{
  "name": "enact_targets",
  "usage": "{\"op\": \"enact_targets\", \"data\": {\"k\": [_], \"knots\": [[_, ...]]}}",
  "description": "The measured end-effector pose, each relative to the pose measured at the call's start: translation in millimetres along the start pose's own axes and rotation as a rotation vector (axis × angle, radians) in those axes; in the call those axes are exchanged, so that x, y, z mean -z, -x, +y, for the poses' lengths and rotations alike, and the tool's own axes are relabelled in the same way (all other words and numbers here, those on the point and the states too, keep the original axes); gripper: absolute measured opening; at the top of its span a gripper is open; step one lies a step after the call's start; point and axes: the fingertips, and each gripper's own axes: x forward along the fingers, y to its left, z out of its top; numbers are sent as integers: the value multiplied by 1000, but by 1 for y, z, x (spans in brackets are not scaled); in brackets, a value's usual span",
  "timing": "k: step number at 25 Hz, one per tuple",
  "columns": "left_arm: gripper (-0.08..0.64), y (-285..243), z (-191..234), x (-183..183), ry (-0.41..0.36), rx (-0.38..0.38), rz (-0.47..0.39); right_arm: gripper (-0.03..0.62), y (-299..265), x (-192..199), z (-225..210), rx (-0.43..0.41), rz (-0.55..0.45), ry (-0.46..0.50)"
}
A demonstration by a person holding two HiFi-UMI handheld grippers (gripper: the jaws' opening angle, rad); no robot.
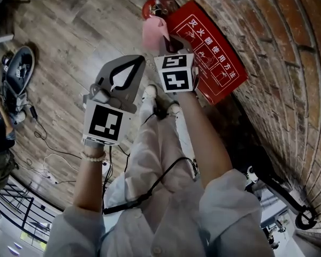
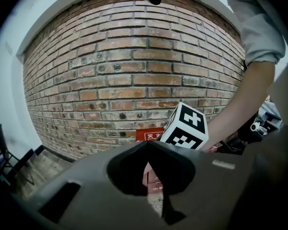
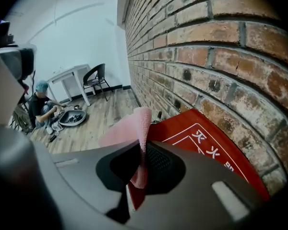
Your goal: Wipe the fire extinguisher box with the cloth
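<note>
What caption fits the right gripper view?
Right gripper tongs shut on the pink cloth, near the red fire extinguisher box by the brick wall.

I see soft, even indoor light. The head view is dimmish and slightly soft, with floor (image 1: 69, 31) and wall (image 1: 289, 63) curved by the lens. Both gripper views bow the brick hard, with black corners. The white wall (image 3: 81, 37) is bright; the close foreground is dark and blurred.

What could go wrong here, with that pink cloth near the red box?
The cloth is pinched in the right claw by a thin fold only; rubbing might pull it out. The red box sits against the rough brick wall, so a wide swipe could scrape the claw. The cable across the person's legs might snag.
</note>
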Motion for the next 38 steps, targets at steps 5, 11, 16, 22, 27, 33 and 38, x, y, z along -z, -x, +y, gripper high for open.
{"op": "enact_targets", "data": {"k": [5, 11, 16, 22, 27, 33, 38], "knots": [[-5, -3, 0, -1, -3, 8, 1, 21, -5, 3, -4, 27, 15, 5], [-5, -9, -4, -5, -13, 20, 5, 21, -5, 4, -6, 36, 7, -35], [-5, -12, -8, -8, -21, 26, 3, 21, -3, 6, -9, 37, 7, -39], [-5, -16, -14, -11, -24, 32, 3, 21, 2, 12, -15, 37, 6, -74], [-5, -22, -24, -14, -29, 46, 5, 21, 10, 21, -22, 47, 6, -95], [-5, -28, -37, -20, -38, 62, 1, 21, 23, 36, -33, 59, 6, -124], [-5, -32, -51, -26, -57, 78, -5, 21, 36, 53, -41, 70, 8, -165]]}}
